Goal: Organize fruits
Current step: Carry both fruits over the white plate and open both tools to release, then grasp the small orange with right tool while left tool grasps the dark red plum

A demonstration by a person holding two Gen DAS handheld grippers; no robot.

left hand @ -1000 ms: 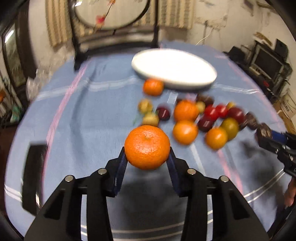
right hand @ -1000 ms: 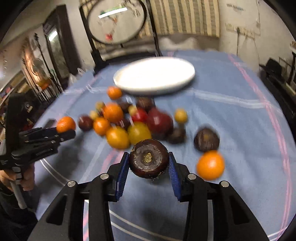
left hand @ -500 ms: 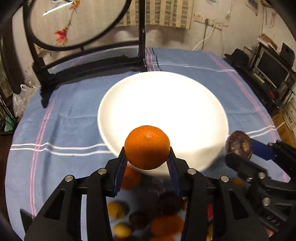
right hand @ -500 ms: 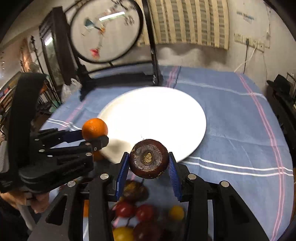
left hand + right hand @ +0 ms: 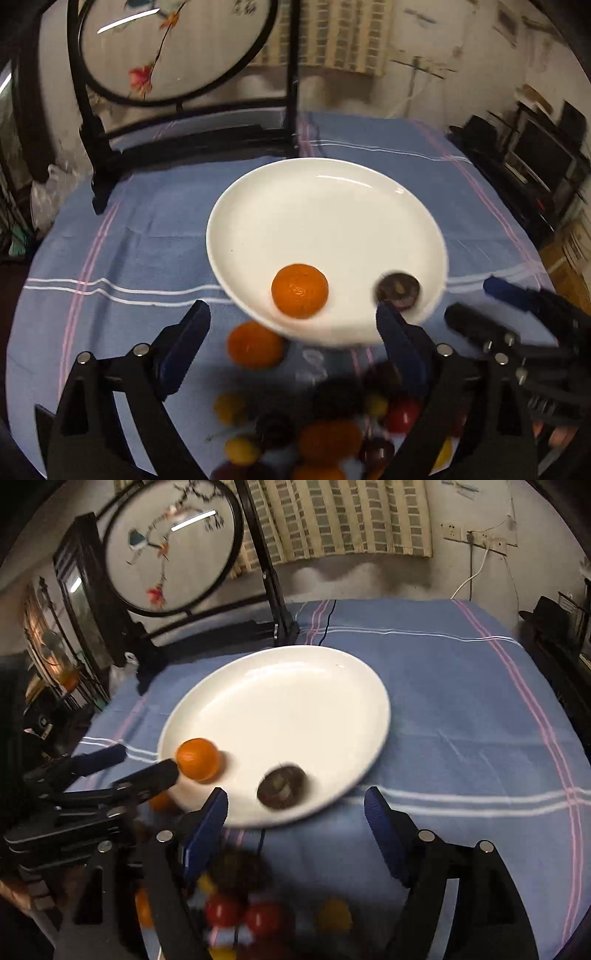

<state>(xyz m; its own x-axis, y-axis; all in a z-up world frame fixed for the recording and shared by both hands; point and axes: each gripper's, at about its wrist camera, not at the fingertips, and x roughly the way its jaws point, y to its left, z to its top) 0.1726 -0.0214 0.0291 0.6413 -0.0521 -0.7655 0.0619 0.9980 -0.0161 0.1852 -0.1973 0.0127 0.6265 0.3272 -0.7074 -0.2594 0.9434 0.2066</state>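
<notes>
A white plate stands on the blue cloth. An orange mandarin and a dark brown round fruit lie on its near part. My left gripper is open and empty just before the plate's near rim; it also shows in the right wrist view. My right gripper is open and empty at the near rim; it shows in the left wrist view. Several loose fruits lie on the cloth below both grippers.
Another mandarin lies on the cloth by the plate's near-left rim. A black-framed round embroidered screen stands at the table's far-left edge. Dark furniture stands beyond the right edge.
Both grippers have opened and let go: the mandarin and the dark brown fruit now lie on the plate. Both grippers have drawn back a little from it.
</notes>
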